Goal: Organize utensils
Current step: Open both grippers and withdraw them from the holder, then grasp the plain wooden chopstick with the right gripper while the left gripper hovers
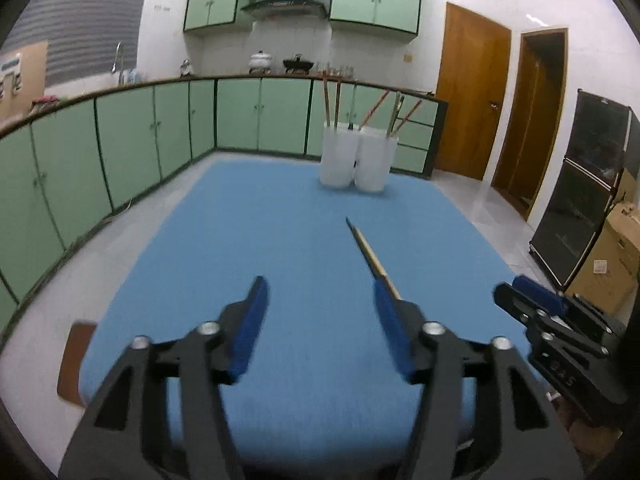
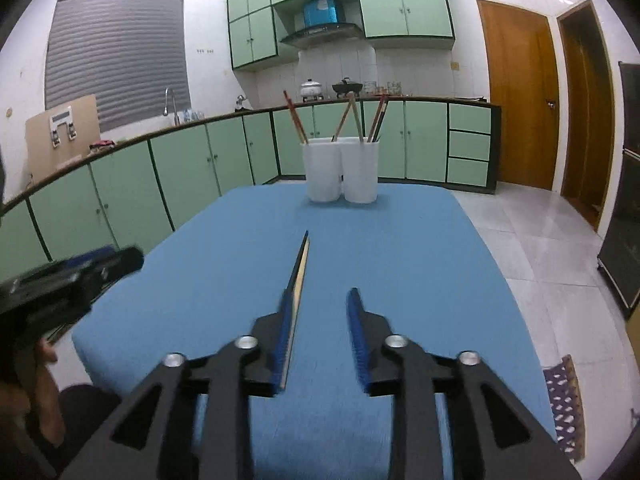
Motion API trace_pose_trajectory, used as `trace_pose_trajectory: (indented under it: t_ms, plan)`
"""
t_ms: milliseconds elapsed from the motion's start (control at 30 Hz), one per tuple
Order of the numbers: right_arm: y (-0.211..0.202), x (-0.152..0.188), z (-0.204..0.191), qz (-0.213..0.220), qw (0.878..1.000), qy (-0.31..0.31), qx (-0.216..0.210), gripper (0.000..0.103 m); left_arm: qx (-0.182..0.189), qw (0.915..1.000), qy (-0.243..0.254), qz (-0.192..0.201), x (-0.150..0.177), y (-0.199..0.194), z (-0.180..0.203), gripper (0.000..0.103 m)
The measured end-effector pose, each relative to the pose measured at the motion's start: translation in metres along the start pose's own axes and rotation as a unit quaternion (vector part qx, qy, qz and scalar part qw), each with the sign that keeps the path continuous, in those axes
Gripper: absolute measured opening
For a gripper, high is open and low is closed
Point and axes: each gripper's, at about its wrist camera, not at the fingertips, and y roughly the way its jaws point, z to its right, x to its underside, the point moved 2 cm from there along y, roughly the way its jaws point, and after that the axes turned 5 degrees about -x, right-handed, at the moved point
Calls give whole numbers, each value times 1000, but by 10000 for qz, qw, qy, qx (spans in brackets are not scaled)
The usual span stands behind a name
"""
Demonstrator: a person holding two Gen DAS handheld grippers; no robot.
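A: Where do the tongs stand over the blue-covered table [image 1: 248,220]?

B: The left gripper [image 1: 318,300] has its blue-padded fingers [image 1: 256,312] well apart, with nothing between them. The right gripper [image 2: 318,312] is parted too, less widely, and nothing is pinched between its pads.

A: And the utensil?

B: A slim chopstick, pale wood with a dark pointed tip [image 1: 366,250], lies flat on the cloth near the middle of the table. In the left wrist view its near end runs up beside the right-hand blue pad; whether the two touch I cannot tell. In the right wrist view the same chopstick [image 2: 301,264] lies along the outer side of the left-hand pad, outside the gap.

A: Where are the holders?

B: Two white cylindrical plastic cups [image 2: 340,170] stand upright at the far edge of the table, touching side by side. Each holds several chopsticks with brown and reddish ends [image 2: 352,118] that lean outward above the rims. The loose chopstick points roughly at them and lies well apart from them.

A: Anything else close by?

B: Each gripper shows at the edge of the other's view, and a person's hand [image 2: 44,356] sits behind the left one
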Motion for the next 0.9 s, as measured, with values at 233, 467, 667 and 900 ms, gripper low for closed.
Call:
trace_pose_trajectory:
  t_ms: [233, 467, 667, 900]
  plan:
    - [-15, 20, -7, -158, 9998, 122, 28, 53, -171, 9997, 95, -174, 29, -21, -4, 85]
    - [2, 40, -21, -519, 9986, 38, -113, 52, -195, 9994, 144, -242, 41, -32, -4, 89]
    - [34, 55, -12, -834, 9962, 204, -126, 37, -341, 9992, 28, -227, 47, -34, -16, 89]
    - [43, 56, -28, -729, 9971, -35, -228, 36, -393, 9987, -104, -303, 47, -29, -25, 89]
